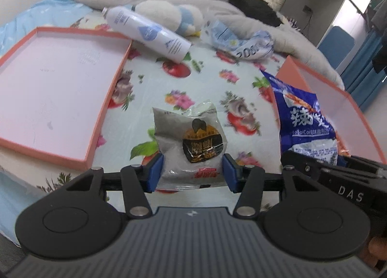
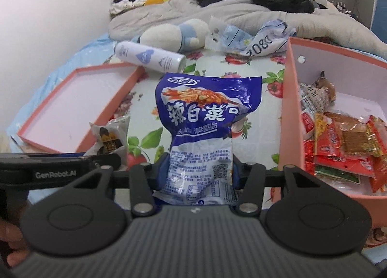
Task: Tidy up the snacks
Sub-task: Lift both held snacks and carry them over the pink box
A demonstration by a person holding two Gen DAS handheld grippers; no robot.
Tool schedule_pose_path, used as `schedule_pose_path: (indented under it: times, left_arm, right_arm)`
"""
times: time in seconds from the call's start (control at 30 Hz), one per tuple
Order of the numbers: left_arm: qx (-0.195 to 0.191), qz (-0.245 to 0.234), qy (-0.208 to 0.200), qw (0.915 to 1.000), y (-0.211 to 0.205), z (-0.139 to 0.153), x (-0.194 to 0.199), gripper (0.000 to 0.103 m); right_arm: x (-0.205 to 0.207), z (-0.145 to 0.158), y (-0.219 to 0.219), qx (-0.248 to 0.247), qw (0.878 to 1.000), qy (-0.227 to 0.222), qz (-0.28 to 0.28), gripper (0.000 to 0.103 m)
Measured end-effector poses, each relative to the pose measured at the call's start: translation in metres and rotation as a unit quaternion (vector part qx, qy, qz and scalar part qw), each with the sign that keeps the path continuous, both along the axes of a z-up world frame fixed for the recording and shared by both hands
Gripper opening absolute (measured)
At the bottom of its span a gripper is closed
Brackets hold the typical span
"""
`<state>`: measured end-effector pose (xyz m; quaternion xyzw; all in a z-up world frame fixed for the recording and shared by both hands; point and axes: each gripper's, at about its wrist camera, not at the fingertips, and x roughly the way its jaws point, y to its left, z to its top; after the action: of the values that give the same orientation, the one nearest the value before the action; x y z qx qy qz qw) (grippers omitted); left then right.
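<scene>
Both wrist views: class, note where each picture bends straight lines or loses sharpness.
Left wrist view: fisheye bows the pink lid's edges; the blue packet at right is smeared. Right wrist view: the pink box's wall leans and curves; the blue packet's print is sharp, the far bedding soft.

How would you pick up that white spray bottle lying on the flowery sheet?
Grip the white spray bottle around the middle of its long round body, coming down from above with the tongs straddling its width. It lies flat on its side, so its ends are harder to pinch.

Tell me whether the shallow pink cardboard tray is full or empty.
Empty: the shallow pink cardboard tray shows only its bare pale floor in both views.
</scene>
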<state>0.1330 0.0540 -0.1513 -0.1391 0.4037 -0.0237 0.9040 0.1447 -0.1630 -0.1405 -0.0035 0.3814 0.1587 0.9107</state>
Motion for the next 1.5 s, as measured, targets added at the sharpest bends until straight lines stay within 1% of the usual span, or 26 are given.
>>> schedule_pose_path:
  times: [0.3, 0.63, 0.8, 1.0, 1.1, 1.23, 1.37, 1.5]
  left_arm:
    - [-0.012, -0.021, -0.036, 0.9991, -0.018, 0.053, -0.001, 0.058]
    - [-0.018, -0.050, -0.090, 0.9945, -0.047, 0.115, -0.001, 0.058]
    - [-0.026, -0.079, -0.112, 0.9903, -0.066, 0.142, 0.004, 0.058]
    - [-0.028, -0.121, -0.141, 0.9821, -0.103, 0.170, 0.011, 0.058]
    - [-0.024, -0.142, -0.147, 0.9786, -0.124, 0.176, 0.019, 0.058]
    - [-0.034, -0.169, -0.141, 0.9750, -0.154, 0.173, 0.031, 0.058]
    - [-0.036, -0.193, -0.127, 0.9723, -0.187, 0.159, 0.046, 0.058]
    - [-0.033, -0.212, -0.100, 0.9716, -0.215, 0.135, 0.071, 0.058]
  right_arm:
    - [-0.012, 0.044, -0.025, 0.023, 0.999, -0.033, -0.023, 0.052]
    - [-0.024, 0.087, -0.049, 0.033, 0.995, -0.081, -0.049, 0.052]
    - [-0.028, 0.106, -0.067, 0.033, 0.992, -0.104, -0.065, 0.052]
    - [-0.034, 0.130, -0.093, 0.031, 0.986, -0.137, -0.087, 0.052]
    - [-0.038, 0.138, -0.111, 0.027, 0.983, -0.152, -0.101, 0.052]
    - [-0.042, 0.134, -0.138, 0.023, 0.979, -0.155, -0.128, 0.052]
    - [-0.035, 0.121, -0.161, 0.016, 0.977, -0.145, -0.154, 0.052]
    - [-0.021, 0.101, -0.184, 0.020, 0.976, -0.129, -0.174, 0.052]
